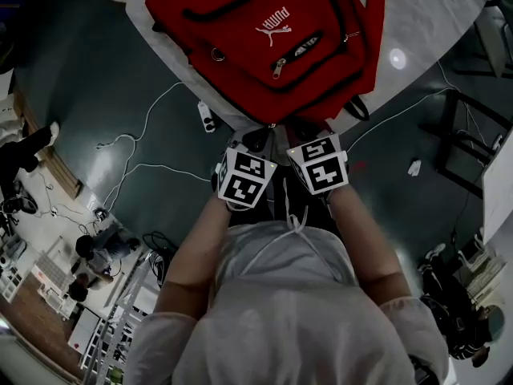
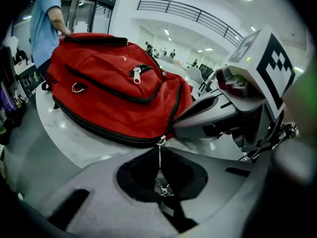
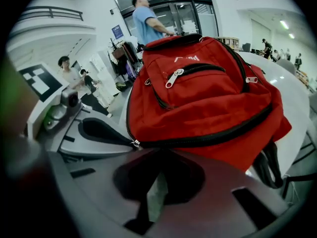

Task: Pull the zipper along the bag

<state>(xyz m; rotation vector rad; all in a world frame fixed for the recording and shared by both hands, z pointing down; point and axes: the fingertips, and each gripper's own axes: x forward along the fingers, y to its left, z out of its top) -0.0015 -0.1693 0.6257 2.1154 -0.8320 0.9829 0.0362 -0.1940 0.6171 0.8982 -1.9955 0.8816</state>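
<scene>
Left gripper point(image 2: 163, 191) pinches the zipper pull point(image 2: 159, 163); it may slip. Right gripper point(image 3: 157, 183), slightly parted, seemingly leaves the bag point(image 3: 198, 98) unanchored.

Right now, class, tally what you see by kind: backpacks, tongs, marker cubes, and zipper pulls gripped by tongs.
Red backpack: 1
Tongs: 2 (left tongs, right tongs)
Marker cubes: 2
Gripped zipper pull: 1
Total: 6

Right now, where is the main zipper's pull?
The main zipper pull hangs from the red bag's near edge, centre of the left gripper view, pinched in the left claw.
</scene>
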